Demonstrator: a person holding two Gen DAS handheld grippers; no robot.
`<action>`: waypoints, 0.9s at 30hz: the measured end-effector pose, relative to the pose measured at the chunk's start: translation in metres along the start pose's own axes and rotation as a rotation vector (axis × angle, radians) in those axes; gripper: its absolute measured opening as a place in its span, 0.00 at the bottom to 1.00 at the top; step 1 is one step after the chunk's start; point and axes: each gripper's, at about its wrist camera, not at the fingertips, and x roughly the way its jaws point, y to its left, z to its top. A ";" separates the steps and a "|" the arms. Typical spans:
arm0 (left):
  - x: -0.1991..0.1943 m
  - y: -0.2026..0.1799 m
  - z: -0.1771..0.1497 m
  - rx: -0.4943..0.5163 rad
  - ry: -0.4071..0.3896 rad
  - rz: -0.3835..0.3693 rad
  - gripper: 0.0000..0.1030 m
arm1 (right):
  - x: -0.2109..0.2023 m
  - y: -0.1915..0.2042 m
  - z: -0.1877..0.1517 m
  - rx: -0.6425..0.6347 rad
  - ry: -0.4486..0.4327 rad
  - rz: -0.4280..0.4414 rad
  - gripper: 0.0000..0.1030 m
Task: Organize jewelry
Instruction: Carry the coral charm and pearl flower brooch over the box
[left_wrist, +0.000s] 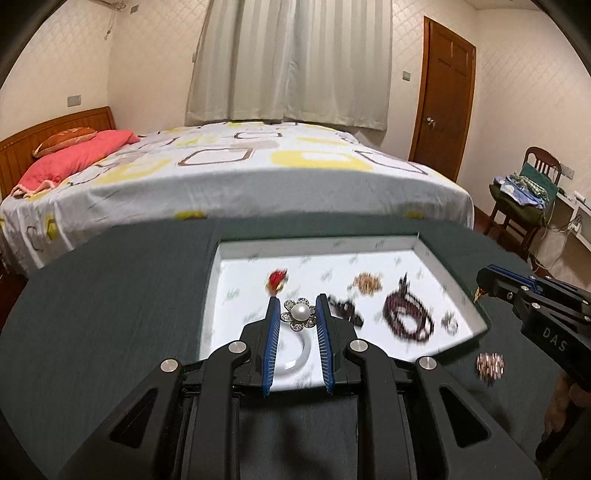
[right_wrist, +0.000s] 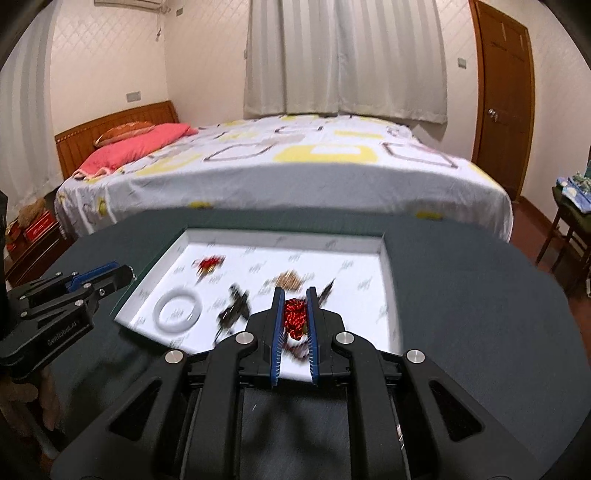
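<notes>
Left gripper (left_wrist: 298, 306) jaws clamped on pearl brooch (left_wrist: 300, 314), held over tray (left_wrist: 221, 258). Right gripper (right_wrist: 295, 302) jaws clamped on red cord knot (right_wrist: 294, 318). Risk: brooch held only by petal edges, may slip, fall on white bangle (left_wrist: 295, 360) below jaws.

Left tongs (left_wrist: 296, 312) level, jaws closed on pearl brooch (left_wrist: 299, 314); right tongs (right_wrist: 295, 308) clamped on red cord (right_wrist: 294, 317).
</notes>
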 end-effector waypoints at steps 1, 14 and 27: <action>0.005 -0.001 0.004 -0.004 0.000 -0.004 0.20 | 0.003 -0.003 0.005 0.000 -0.009 -0.006 0.12; 0.078 -0.004 0.031 -0.033 0.029 0.018 0.20 | 0.063 -0.029 0.030 0.004 -0.028 -0.051 0.12; 0.121 -0.010 0.034 -0.007 0.116 0.053 0.20 | 0.118 -0.047 0.021 0.024 0.071 -0.097 0.12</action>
